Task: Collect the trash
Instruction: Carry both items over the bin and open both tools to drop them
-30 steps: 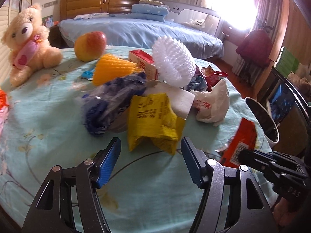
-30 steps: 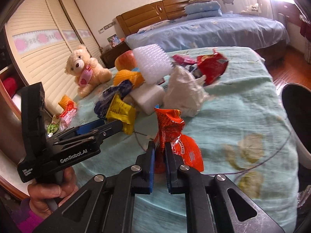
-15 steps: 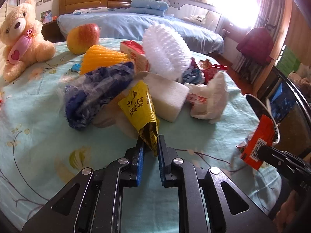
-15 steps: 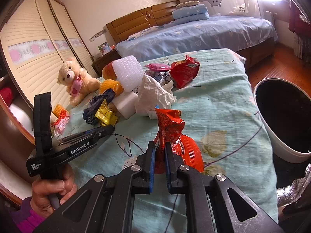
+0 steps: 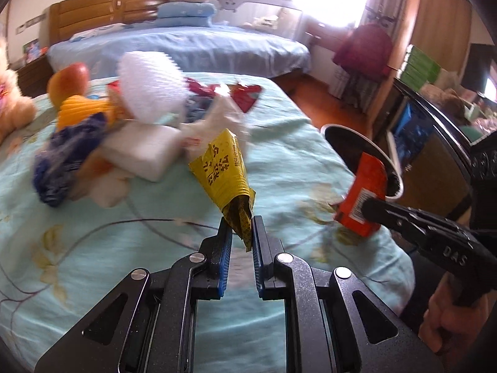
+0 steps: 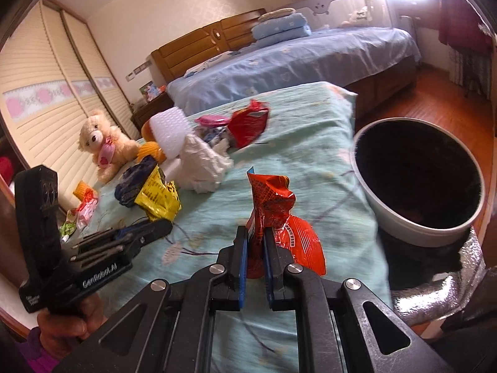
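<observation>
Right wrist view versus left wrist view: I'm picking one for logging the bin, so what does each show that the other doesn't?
Only the right wrist view shows the bin's whole dark opening and the teddy bear's face. Only the left shows the apple. Both show the yellow packet in the left gripper and the orange wrapper in the right gripper.

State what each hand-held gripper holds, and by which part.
Left hand-held gripper: yellow wrapper, by its lower end. Right hand-held gripper: orange wrapper, near its lower edge.
</observation>
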